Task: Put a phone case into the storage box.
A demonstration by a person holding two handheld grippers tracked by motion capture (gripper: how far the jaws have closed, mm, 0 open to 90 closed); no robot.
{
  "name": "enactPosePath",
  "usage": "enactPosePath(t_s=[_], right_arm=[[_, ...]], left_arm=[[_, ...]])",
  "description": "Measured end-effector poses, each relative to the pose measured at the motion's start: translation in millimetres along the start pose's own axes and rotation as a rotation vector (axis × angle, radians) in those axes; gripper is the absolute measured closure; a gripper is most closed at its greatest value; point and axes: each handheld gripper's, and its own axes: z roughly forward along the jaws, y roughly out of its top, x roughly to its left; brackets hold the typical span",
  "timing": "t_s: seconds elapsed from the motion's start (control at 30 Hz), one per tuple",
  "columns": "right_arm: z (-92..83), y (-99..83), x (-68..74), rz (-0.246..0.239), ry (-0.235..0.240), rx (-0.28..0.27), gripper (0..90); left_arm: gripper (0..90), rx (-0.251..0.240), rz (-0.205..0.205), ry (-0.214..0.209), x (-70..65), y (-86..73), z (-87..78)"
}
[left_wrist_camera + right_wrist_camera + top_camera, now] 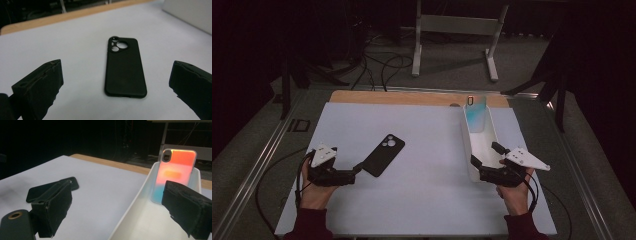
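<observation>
Nearest, the left gripper (360, 167) has its jaws spread wide, nothing between them. Just beyond lies the black phone case (125, 67), flat on the white table (427, 150). At right, the right gripper (484, 159) straddles the near wall of the white tray (468, 145), jaws wide; an iridescent phone case (175, 173) leans against its far end.

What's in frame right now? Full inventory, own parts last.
phone case: 1, black, flat on the mat left of centre, camera cutouts at its far end
iridescent case: 1, teal to orange, leaning upright at the tray's far end
tray: 1, white, long, right side of the mat
mat: 1, pale grey, covers the table
table edge: 1, wood, far side
frame: 1, grey metal, on the floor behind
left hand-held gripper: 1, black, open, at the black case's near end
right hand-held gripper: 1, black, open, astride the tray's near wall
</observation>
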Motion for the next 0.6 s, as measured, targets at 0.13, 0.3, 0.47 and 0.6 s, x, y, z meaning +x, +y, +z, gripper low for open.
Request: enactPosePath(t_s=[0.13, 0.3, 0.47, 0.6], right_arm=[[0.6, -0.5, -0.6, -0.005, -0.003, 0.008, 9.0], [0.8, -0.3, -1.0, -0.009, -0.003, 0.016, 9.0], [0.7, -0.4, -2.4, -0.008, -0.004, 0.018, 9.0], [0.0, 0.1, -3.0, -0.009, -0.007, 0.016, 9.0]], left_arm=[[0.0, 0.093, 0.037, -0.016, -5.2, 9.7, 23.0], [0.0, 0.191, 0.048, -0.047, -8.7, 17.7, 49.7], [0.0, 0.262, 0.069, -0.058, -12.8, 20.8, 73.8], [0.0, 0.321, 0.079, -0.069, -15.6, 21.8, 90.7]])
